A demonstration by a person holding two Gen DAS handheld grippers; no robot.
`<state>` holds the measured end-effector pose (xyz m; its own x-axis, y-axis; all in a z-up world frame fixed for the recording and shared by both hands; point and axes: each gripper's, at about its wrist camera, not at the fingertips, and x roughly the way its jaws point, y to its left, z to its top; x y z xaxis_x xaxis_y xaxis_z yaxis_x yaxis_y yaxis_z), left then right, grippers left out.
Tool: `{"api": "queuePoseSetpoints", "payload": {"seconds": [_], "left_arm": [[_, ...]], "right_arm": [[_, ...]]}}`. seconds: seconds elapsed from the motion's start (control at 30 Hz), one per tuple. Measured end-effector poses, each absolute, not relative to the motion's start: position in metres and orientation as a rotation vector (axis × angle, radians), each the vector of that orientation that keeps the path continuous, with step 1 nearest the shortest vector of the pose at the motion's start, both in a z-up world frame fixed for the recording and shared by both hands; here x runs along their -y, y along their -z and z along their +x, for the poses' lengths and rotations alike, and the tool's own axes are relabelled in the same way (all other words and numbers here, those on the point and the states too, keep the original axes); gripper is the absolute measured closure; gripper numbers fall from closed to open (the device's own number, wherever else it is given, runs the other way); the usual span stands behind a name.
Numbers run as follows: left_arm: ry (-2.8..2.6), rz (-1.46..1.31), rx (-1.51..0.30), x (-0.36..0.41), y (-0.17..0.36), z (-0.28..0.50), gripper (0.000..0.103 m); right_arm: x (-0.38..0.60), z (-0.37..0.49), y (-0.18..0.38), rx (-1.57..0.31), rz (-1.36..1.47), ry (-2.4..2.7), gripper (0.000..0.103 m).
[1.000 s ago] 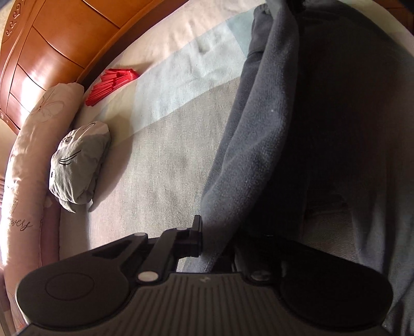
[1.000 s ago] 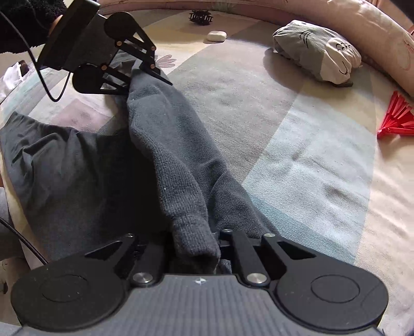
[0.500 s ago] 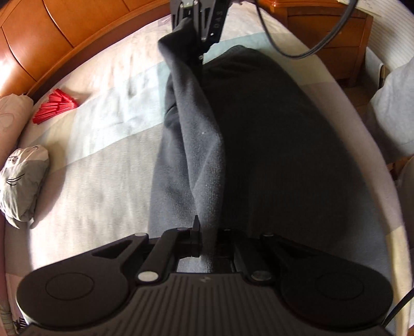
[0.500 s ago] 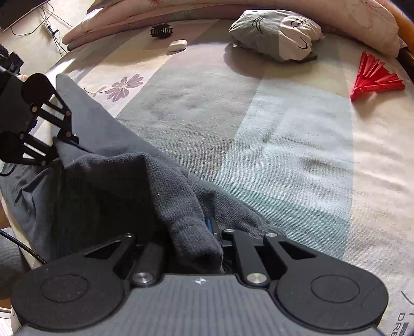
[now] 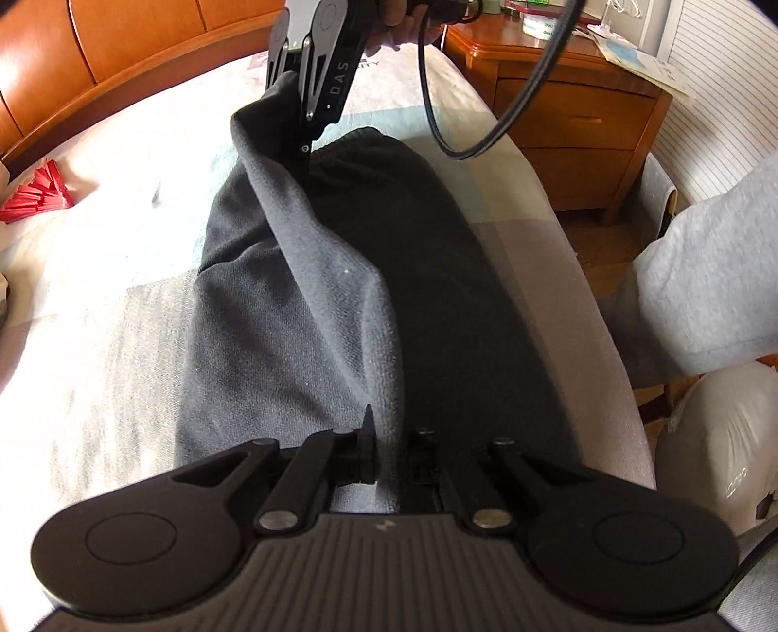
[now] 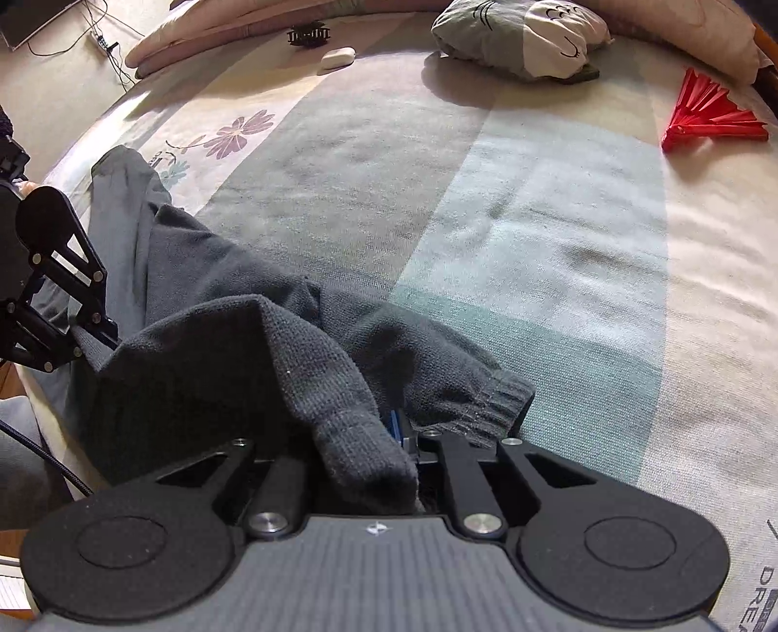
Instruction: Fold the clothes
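Note:
A dark grey knit garment (image 5: 301, 311) lies lengthwise on the bed, one edge lifted into a fold. My left gripper (image 5: 389, 437) is shut on the near end of that fold. The right gripper (image 5: 296, 121) shows at the top of the left wrist view, clamped on the far end. In the right wrist view my right gripper (image 6: 384, 452) is shut on the garment (image 6: 272, 350), whose ribbed cuff (image 6: 491, 398) lies beside its fingers. The left gripper (image 6: 92, 335) appears at the left edge there, gripping the cloth.
The striped bedsheet (image 6: 486, 194) spreads ahead. On it are a grey cat-face cushion (image 6: 525, 39), a red folding fan (image 6: 710, 116), a white case (image 6: 338, 58) and a black hair clip (image 6: 309, 36). A wooden nightstand (image 5: 574, 116) and a person's grey sleeve (image 5: 705, 282) are at the right.
Both grippers have carried the lifted edge of the garment down and across towards the bed edge. The fold now lies lower over the garment's body.

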<state>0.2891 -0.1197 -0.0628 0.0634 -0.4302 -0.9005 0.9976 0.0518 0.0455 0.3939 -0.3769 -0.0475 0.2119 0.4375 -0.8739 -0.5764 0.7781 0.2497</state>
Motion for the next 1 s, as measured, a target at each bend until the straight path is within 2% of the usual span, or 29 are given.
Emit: {"api": "queuePoseSetpoints", "payload": {"seconds": [0.1,0.23,0.37,0.5,0.67,0.77,0.83,0.87,0.9,0.93,0.97,1.0], "left_arm": [[1.314,0.844,-0.890,0.123,0.071,0.288,0.103],[1.293,0.806,-0.928,0.124,0.081,0.292,0.103],[1.280,0.785,-0.943,0.127,0.082,0.295,0.103],[1.266,0.763,-0.960,0.131,0.082,0.298,0.103],[1.250,0.751,-0.975,0.133,0.080,0.299,0.103],[1.252,0.765,-0.975,0.133,0.077,0.299,0.103],[1.254,0.774,-0.975,0.133,0.075,0.298,0.103],[1.255,0.779,-0.975,0.134,0.074,0.298,0.103],[1.256,0.783,-0.975,0.134,0.073,0.298,0.103],[1.257,0.788,-0.975,0.134,0.072,0.298,0.103],[1.258,0.793,-0.976,0.134,0.071,0.298,0.103],[1.259,0.797,-0.976,0.134,0.070,0.298,0.103]], "right_arm": [[0.381,0.387,0.048,-1.173,-0.106,-0.670,0.068],[0.389,0.374,0.046,-1.185,-0.050,-0.609,0.055],[0.408,0.348,0.032,-1.177,0.051,-0.480,0.034],[0.436,0.321,0.029,-1.213,0.292,-0.328,0.032],[0.448,0.290,0.052,-1.187,0.814,-0.275,0.032],[0.435,0.286,0.072,-1.200,0.942,-0.196,0.033],[0.429,0.283,0.082,-1.180,0.988,-0.148,0.035],[0.427,0.282,0.085,-1.165,1.003,-0.124,0.043],[0.426,0.281,0.086,-1.148,1.014,-0.101,0.062],[0.424,0.280,0.087,-1.134,1.007,-0.079,0.075],[0.423,0.281,0.087,-1.135,0.980,-0.055,0.094],[0.421,0.283,0.085,-1.140,0.941,-0.045,0.097]]}}
